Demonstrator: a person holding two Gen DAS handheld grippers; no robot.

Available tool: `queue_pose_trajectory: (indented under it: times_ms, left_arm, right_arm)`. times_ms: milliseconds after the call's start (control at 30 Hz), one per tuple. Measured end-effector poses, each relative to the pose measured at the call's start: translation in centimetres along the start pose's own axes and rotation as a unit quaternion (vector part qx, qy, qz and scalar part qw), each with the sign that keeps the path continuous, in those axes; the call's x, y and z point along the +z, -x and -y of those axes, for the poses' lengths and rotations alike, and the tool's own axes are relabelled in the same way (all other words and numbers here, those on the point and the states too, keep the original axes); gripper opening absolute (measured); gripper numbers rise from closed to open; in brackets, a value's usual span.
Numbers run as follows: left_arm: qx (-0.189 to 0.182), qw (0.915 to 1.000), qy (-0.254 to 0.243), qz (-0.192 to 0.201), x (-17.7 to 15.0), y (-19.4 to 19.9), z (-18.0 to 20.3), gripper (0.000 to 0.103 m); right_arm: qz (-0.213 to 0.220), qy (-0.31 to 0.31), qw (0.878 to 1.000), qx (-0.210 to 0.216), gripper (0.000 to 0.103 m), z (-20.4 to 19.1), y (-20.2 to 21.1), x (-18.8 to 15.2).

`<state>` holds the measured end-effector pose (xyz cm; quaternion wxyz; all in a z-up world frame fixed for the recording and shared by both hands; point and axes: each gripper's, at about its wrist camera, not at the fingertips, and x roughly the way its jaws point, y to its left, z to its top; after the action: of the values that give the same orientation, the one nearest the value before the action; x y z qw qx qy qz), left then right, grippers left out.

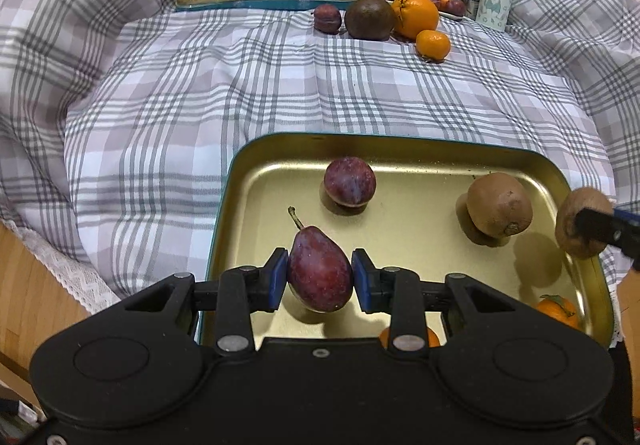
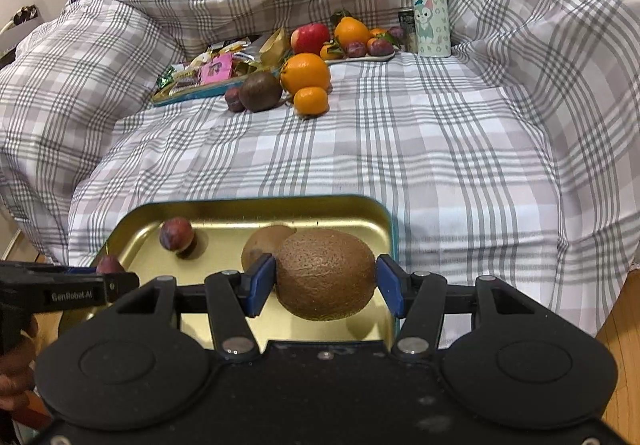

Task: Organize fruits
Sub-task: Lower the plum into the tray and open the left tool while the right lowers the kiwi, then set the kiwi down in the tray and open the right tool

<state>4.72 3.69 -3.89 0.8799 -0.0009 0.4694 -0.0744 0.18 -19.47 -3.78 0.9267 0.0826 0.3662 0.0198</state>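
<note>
left gripper [image 1: 319, 279] pinched on a red pear [image 1: 319, 272], pads against both flanks, hanging low over the near part of the gold tray [image 1: 432, 159]. right gripper [image 2: 326, 277] clamped on a kiwi [image 2: 326, 273] at the tray's right rim. step, by my reading: depositing both. next: lower to the tray floor, clear of the resting plum [image 1: 349, 181] and second kiwi [image 1: 499, 203], then release. both grippers tilt down. more fruit [image 1: 414, 15] lies far back on the quilt [image 1: 160, 105].

The left gripper [image 1: 319, 279] pinches a red pear [image 1: 319, 273] over the gold tray [image 1: 400, 149]. On the tray, a plum [image 1: 349, 181] lies at 12 o'clock and a kiwi [image 1: 499, 203] at 2. At 3, the right gripper [image 1: 600, 229] holds another kiwi [image 1: 576, 217] over the rim.
</note>
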Motion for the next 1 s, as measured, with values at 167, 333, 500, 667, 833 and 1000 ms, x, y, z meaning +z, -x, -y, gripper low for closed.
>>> queue_pose_trajectory:
  times_ms: [167,333,500,667,833,1000]
  left_arm:
    - [0.008,1.0,0.003,-0.001,-0.2,0.2,0.0,0.043]
    - [-0.001,0.9999,-0.01,0.005,-0.5,0.6,0.2,0.043]
    - [0.005,0.9998,-0.004,0.018,-0.2,1.0,0.2,0.043]
    - [-0.001,0.9998,0.014,0.015,-0.2,1.3,-0.1,0.043]
    - [-0.007,0.9998,0.014,0.012,-0.5,1.6,0.3,0.043]
    - [-0.014,0.9998,0.012,0.007,-0.7,1.7,0.6,0.043]
  right_arm:
    - [-0.006,0.005,1.0,-0.003,0.058,-0.1,-0.1,-0.8]
    - [-0.012,0.009,1.0,-0.003,0.058,-0.2,-0.2,-1.1]
    - [-0.02,0.009,1.0,-0.005,0.058,-0.3,-0.6,-1.3]
    - [-0.029,0.011,0.999,-0.004,0.059,-0.4,-0.9,-1.5]
    - [-0.041,0.015,0.999,-0.003,0.059,-0.5,-1.2,-1.7]
    - [-0.043,0.023,0.999,-0.009,0.059,-0.7,-1.3,-1.8]
